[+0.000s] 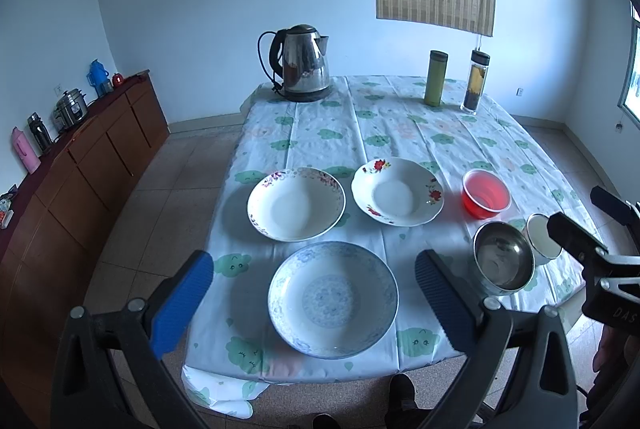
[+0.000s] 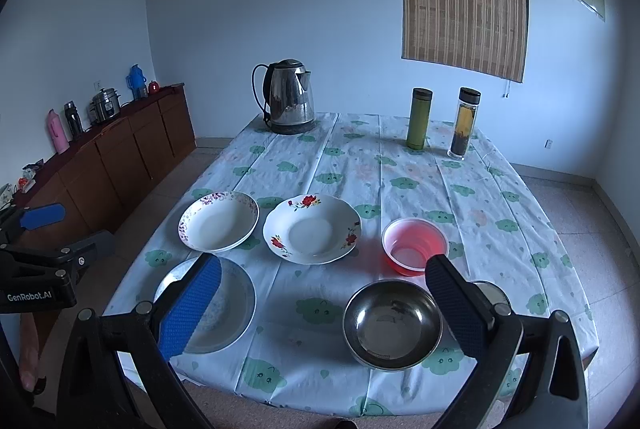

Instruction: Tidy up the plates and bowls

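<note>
A blue-patterned plate [image 1: 333,296] lies at the table's near edge, between the fingers of my open, empty left gripper [image 1: 314,273]. Behind it sit a purple-flowered plate [image 1: 296,203] and a red-flowered plate [image 1: 397,191]. To the right are a red plastic bowl [image 1: 485,193], a steel bowl [image 1: 504,262] and a white cup [image 1: 541,238]. My right gripper [image 2: 326,285] is open and empty above the near edge, with the steel bowl [image 2: 393,323] between its fingers. The blue plate [image 2: 228,309] is partly hidden by its left finger [image 2: 192,305]. The red bowl [image 2: 414,245] is just behind.
An electric kettle [image 1: 301,69] stands at the table's far left. A green flask [image 1: 437,77] and a glass tea bottle [image 1: 474,81] stand at the far right. A wooden sideboard [image 1: 80,157] with appliances runs along the left wall. The flowered tablecloth [image 2: 360,165] covers the table.
</note>
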Tool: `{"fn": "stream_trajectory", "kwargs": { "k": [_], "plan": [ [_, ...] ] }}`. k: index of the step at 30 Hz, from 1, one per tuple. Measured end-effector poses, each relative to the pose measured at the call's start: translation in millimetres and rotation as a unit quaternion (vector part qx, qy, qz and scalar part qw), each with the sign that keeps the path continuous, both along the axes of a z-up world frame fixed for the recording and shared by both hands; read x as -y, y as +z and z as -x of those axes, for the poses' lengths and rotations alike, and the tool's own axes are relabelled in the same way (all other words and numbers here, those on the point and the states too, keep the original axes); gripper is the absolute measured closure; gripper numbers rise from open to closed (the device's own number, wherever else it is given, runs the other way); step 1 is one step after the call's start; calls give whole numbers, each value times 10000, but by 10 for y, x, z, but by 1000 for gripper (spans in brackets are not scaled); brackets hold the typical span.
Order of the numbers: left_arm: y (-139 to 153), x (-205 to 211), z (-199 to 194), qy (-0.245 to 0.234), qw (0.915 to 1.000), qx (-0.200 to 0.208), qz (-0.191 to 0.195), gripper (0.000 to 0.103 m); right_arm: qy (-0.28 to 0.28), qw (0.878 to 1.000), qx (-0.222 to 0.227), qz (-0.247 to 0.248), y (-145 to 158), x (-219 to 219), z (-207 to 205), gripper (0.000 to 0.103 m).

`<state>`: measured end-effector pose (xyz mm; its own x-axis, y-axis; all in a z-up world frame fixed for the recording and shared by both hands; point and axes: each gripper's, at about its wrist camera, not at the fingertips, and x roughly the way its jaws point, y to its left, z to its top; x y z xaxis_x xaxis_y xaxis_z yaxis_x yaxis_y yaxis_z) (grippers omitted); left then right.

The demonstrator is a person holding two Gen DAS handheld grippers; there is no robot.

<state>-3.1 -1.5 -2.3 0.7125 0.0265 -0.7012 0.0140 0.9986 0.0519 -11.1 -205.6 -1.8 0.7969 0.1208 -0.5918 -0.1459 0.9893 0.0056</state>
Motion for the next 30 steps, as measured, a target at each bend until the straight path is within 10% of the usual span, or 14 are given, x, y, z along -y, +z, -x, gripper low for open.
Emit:
{"fn": "stream_trajectory", "kwargs": {
  "k": [30],
  "plan": [
    [8, -3, -3, -4, 10000, -4, -1, 0, 1, 10000, -52, -6, -26, -3, -23, 0]
  ]
}}
